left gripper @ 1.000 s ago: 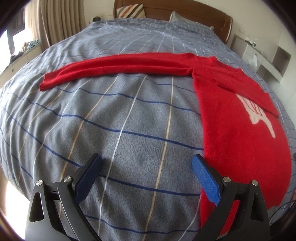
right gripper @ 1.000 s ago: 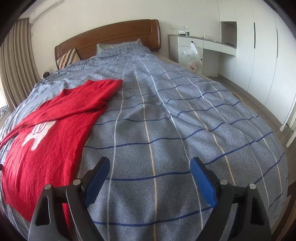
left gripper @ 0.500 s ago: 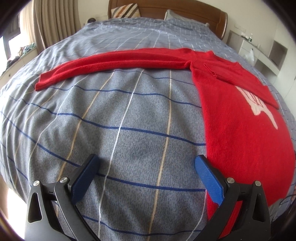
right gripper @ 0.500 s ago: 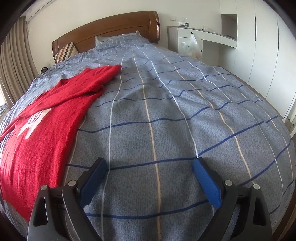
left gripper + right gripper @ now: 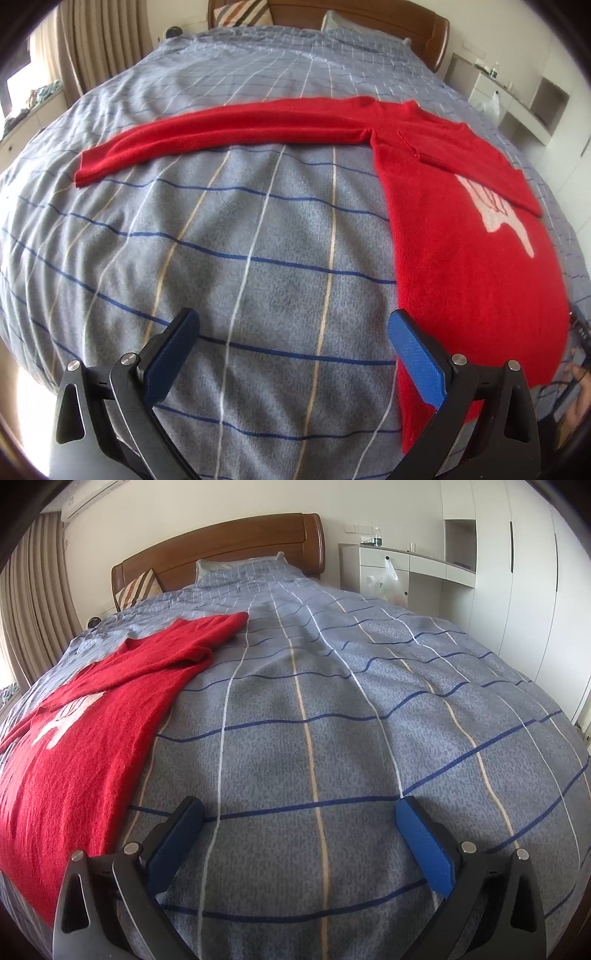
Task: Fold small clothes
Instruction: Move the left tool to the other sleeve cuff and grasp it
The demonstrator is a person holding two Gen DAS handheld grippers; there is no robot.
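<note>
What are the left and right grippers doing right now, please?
Left gripper: open, holding nothing.
Right gripper: jaws opening, nothing between them.

A red knit sweater (image 5: 461, 236) lies flat on the bed, front up, with a pale pink-and-white motif on the chest. One sleeve (image 5: 229, 136) stretches straight out sideways across the cover, while the other is folded across the chest over the motif's top (its cuff lies near the garment's far edge). The hem reaches the bed's near edge.
</note>
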